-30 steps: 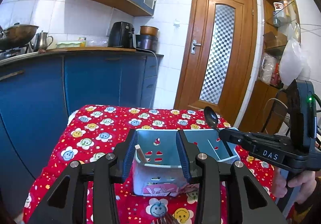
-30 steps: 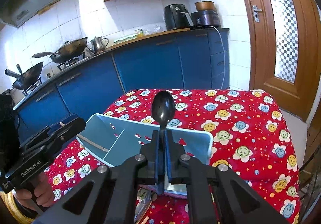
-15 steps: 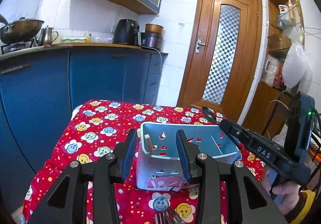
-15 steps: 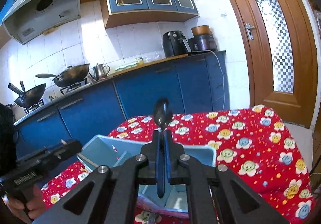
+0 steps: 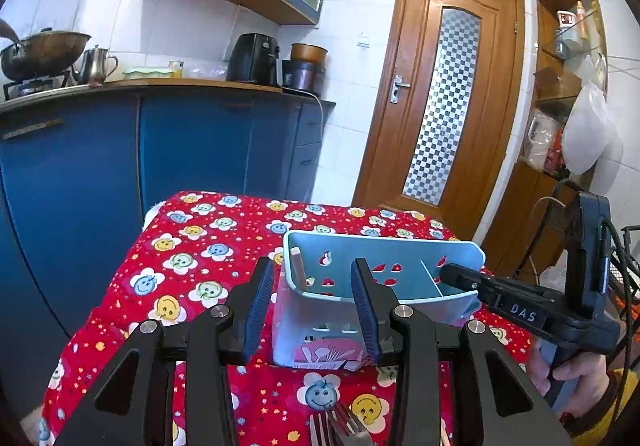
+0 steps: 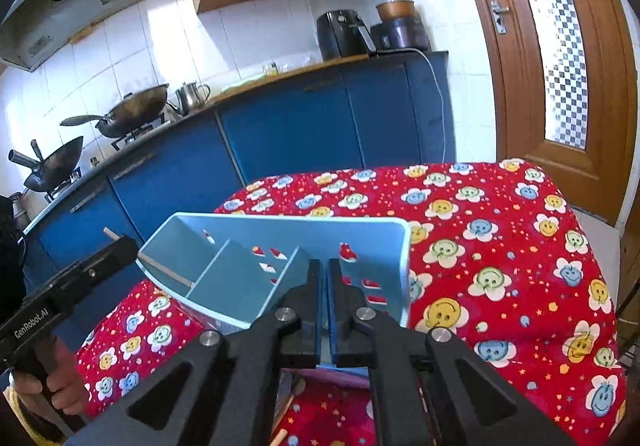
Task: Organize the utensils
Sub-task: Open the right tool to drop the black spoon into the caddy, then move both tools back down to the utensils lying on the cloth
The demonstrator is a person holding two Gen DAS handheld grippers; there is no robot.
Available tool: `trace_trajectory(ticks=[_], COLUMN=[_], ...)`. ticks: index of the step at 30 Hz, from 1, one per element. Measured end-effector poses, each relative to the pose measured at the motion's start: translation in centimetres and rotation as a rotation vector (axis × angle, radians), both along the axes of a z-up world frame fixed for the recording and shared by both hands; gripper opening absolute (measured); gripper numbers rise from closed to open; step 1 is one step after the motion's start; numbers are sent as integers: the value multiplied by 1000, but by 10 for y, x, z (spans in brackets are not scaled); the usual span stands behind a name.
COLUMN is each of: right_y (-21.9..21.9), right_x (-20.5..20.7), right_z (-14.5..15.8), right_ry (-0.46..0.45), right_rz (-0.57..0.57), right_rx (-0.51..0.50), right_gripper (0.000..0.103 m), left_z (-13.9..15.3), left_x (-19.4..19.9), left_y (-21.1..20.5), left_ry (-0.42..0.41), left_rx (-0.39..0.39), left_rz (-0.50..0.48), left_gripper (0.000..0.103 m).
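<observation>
A light blue divided utensil organizer (image 5: 400, 258) (image 6: 280, 234) stands on the red flowered tablecloth (image 5: 192, 246). A wooden chopstick (image 5: 298, 266) (image 6: 164, 270) leans in its left compartment. My left gripper (image 5: 313, 264) is open, and its fingers frame the organizer's left end without pressing on it. In the right wrist view it (image 6: 124, 246) reaches the organizer's left corner. My right gripper (image 6: 324, 266) (image 5: 450, 274) is shut, low over the right compartment. Nothing shows between its pads. No spoon is visible in either view.
Forks (image 5: 336, 426) lie on the cloth just in front of the organizer, and more utensils (image 6: 288, 398) show below the right gripper. Blue kitchen cabinets (image 5: 200, 150) stand beyond the table's far edge. A wooden door (image 5: 440, 94) is at the back right.
The black spoon that stood up from the right gripper's jaws is gone from sight. The right gripper has sunk toward the organizer's right compartment. The left gripper has stayed put.
</observation>
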State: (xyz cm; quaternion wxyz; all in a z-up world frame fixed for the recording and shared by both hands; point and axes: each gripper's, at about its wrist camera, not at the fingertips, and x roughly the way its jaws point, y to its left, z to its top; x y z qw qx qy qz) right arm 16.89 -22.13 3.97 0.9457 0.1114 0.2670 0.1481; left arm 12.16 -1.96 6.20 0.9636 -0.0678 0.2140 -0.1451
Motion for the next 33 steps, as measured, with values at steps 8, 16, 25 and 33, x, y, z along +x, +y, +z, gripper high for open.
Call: trace_trajectory(ticks=[8, 16, 25, 33], right_y=[-6, -3, 1, -8], right_x=[-23, -67, -106, -127], right_z=[17, 30, 17, -6], right_ry=[17, 62, 143, 195], right_rz=[-5, -34, -75, -116], right_rx=[26, -25, -53, -20], right_gripper=[22, 26, 32, 39], left_z=[1, -1, -16, -36], left_x=[-8, -25, -44, -50], left_y=[6, 6, -2, -14], left_ry=[53, 143, 262, 345], left_rx=[2, 58, 90, 83], left_rz=[1, -16, -55, -116], left_gripper=[41, 41, 41, 41])
